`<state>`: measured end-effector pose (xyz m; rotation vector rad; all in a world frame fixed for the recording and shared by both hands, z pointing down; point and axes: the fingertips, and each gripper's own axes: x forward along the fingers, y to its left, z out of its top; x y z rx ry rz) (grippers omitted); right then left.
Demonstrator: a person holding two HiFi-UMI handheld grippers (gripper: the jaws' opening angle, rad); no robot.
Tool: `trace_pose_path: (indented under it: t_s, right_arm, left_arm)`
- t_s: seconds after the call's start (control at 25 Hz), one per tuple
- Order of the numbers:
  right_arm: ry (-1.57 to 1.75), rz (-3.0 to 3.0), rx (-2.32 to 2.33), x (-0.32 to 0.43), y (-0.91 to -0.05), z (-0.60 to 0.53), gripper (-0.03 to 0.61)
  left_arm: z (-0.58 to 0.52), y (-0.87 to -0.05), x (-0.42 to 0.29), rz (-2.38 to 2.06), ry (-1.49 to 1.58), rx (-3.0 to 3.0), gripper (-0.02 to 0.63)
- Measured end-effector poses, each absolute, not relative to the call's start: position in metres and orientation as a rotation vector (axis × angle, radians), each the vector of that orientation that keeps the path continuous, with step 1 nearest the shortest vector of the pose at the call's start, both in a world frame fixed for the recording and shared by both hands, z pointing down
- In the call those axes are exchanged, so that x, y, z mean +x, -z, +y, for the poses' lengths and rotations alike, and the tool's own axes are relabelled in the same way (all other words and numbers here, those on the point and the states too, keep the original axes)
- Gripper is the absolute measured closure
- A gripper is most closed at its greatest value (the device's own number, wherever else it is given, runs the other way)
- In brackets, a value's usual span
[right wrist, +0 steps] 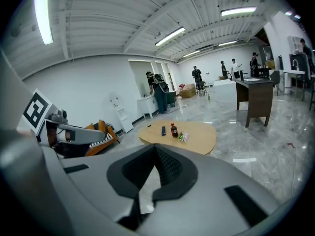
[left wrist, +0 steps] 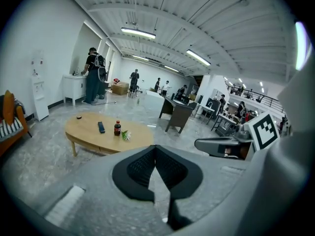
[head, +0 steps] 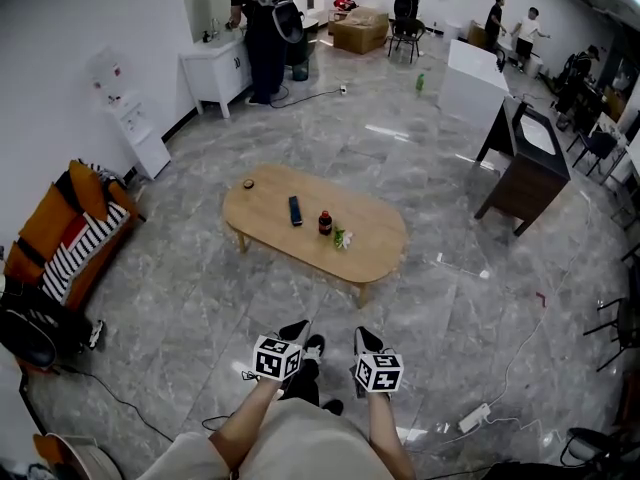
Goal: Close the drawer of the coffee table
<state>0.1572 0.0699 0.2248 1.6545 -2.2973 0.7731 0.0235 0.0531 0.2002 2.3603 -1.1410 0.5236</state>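
Observation:
The oval wooden coffee table (head: 372,236) stands on the grey floor a few steps in front of me; it also shows in the left gripper view (left wrist: 88,130) and the right gripper view (right wrist: 202,134). No open drawer can be made out on it from here. On its top lie a dark remote (head: 295,209), a dark bottle with a red cap (head: 325,222), a small green-and-white item (head: 341,238) and a small round dark object (head: 247,184). My left gripper (head: 296,330) (left wrist: 155,149) and right gripper (head: 366,338) (right wrist: 155,148) are held close to my body, well short of the table, both shut with nothing between the pads.
An orange sofa with a striped cushion (head: 60,233) is at the left. A dark desk (head: 528,163) and white counter (head: 470,83) stand at the right back. A power strip (head: 473,417) and cables lie on the floor near my feet. Several people stand at the far end.

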Motion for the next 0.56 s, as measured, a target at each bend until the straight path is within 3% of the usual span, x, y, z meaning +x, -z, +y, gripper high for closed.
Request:
trace_pose_path:
  t_s: [0.56]
  right_arm:
    - [-0.686, -2.320, 1.600, 0.147, -0.217, 0.084, 0.563]
  left_arm:
    - [0.064, -0.195, 0.025, -1.144, -0.479, 2.375, 0.606]
